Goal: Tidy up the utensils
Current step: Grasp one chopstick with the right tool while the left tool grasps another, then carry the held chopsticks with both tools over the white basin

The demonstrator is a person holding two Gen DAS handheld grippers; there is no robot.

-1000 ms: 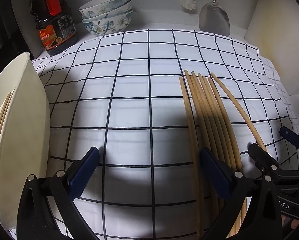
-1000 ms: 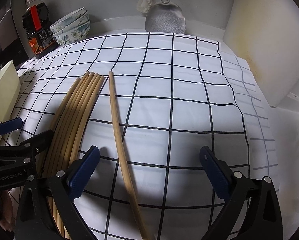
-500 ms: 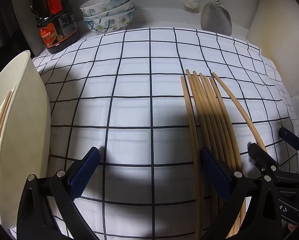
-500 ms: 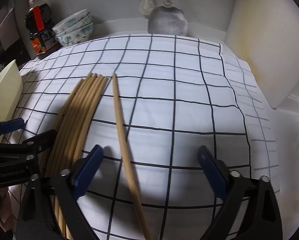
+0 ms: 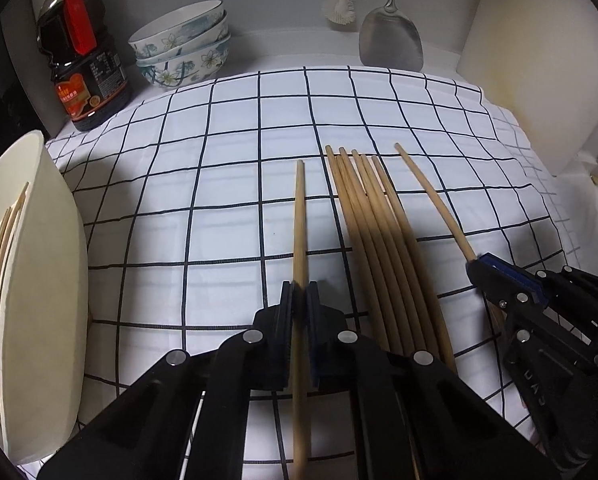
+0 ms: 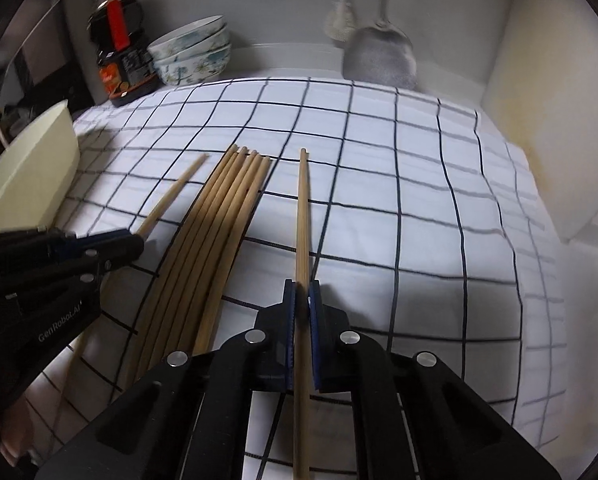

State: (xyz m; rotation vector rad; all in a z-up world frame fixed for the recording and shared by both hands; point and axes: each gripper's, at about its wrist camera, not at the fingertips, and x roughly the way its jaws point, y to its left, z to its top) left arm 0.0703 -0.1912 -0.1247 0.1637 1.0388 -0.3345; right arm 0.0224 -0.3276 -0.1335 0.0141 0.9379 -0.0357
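Several wooden chopsticks (image 5: 379, 232) lie side by side on a white checked cloth (image 5: 219, 184); they also show in the right wrist view (image 6: 223, 216). My left gripper (image 5: 300, 300) is shut on a single chopstick (image 5: 299, 216) to their left. My right gripper (image 6: 302, 300) is shut on another single chopstick (image 6: 302, 208) to their right; that gripper also shows in the left wrist view (image 5: 479, 266). A cream holder (image 5: 31, 280) at the left holds a few chopsticks.
A dark sauce bottle (image 5: 81, 60) and stacked floral bowls (image 5: 183, 48) stand at the back left. A metal spatula (image 5: 391, 40) and a brush (image 5: 339, 4) hang on the back wall. A cream wall panel (image 5: 539, 60) borders the right side.
Both grippers went from open to shut, each on one chopstick. The left chopstick now lies apart from the bundle, farther left.
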